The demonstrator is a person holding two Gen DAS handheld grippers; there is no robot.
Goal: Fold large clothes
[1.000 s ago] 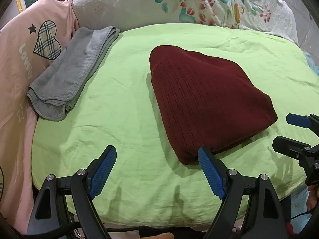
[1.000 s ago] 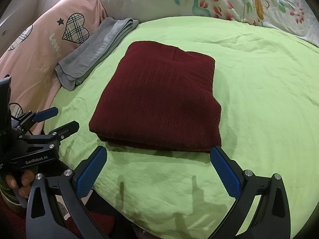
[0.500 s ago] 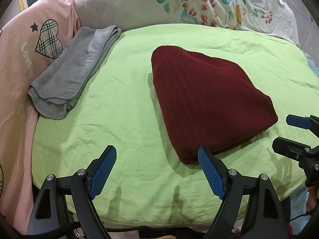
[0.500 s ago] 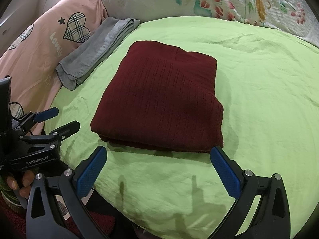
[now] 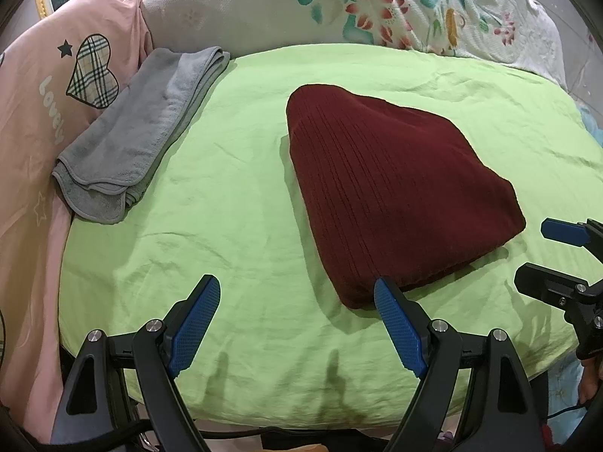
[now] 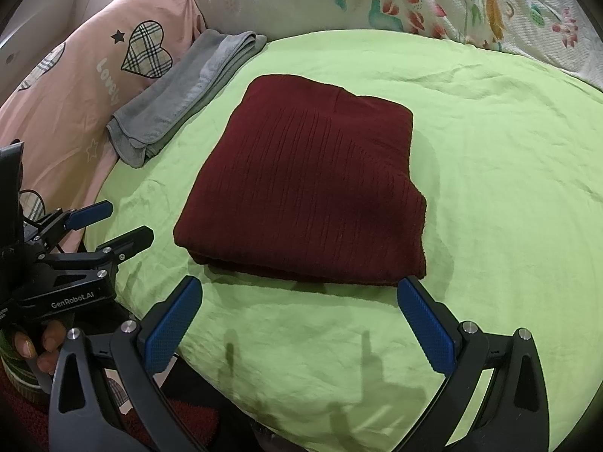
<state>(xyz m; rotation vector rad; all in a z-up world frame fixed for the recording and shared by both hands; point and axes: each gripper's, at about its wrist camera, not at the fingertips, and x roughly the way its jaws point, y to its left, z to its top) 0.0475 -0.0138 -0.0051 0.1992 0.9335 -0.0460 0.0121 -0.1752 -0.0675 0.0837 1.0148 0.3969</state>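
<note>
A dark red ribbed knit garment lies folded into a thick rectangle on the light green sheet; it also shows in the right wrist view. My left gripper is open and empty, just short of the garment's near left corner. My right gripper is open and empty, just short of the garment's near edge. The left gripper shows in the right wrist view at the left; the right gripper shows in the left wrist view at the right edge.
A folded grey towel lies at the sheet's left edge, also in the right wrist view. A pink quilt with plaid hearts lies left of it. A floral pillow stands behind. The bed's near edge is just below the grippers.
Both grippers stay open and almost still. The views have shifted very slightly, so the garment sits a touch lower and farther right in the frames.
</note>
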